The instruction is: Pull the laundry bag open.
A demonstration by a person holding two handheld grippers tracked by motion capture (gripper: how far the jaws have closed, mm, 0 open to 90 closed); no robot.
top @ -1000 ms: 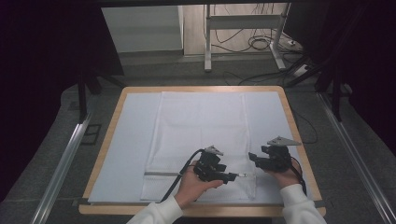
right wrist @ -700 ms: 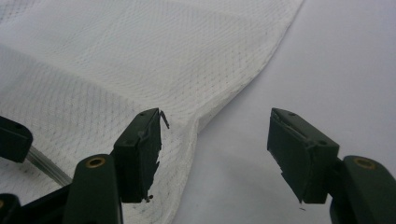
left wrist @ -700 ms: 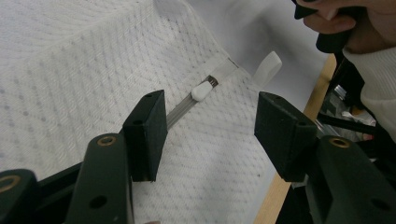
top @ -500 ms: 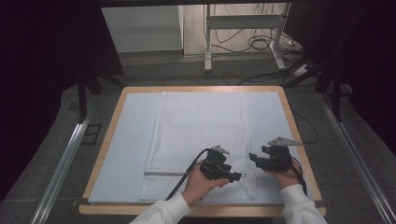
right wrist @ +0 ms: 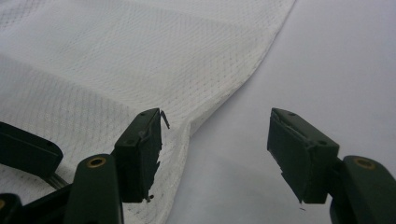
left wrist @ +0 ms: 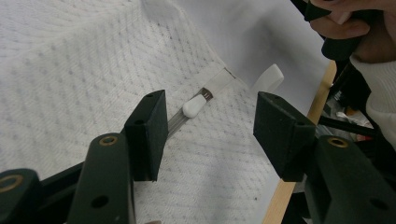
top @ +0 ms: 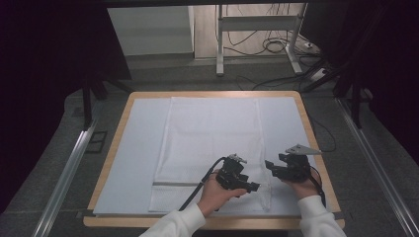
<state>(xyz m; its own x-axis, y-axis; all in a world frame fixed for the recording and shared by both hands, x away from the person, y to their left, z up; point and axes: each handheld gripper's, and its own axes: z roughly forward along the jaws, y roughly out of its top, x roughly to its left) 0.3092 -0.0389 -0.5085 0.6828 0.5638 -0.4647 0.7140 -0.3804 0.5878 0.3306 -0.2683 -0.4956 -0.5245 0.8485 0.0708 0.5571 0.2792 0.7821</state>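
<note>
The mesh laundry bag point(top: 210, 148) is white, woven in a fine dotted grid of small holes; its zipper point(left wrist: 180, 120) runs as a grey band, with a white pull tab point(left wrist: 193, 107). The surface point(top: 128, 153) is covered in pale blue-white, framed by a light wooden edge point(top: 207, 94). Both the left gripper point(left wrist: 208, 126) and the right gripper point(right wrist: 215, 149) are black, with what look like brass-coloured rivets. The person's sleeves point(top: 316, 217) are white. The floor point(top: 54, 143) is dark grey.
</note>
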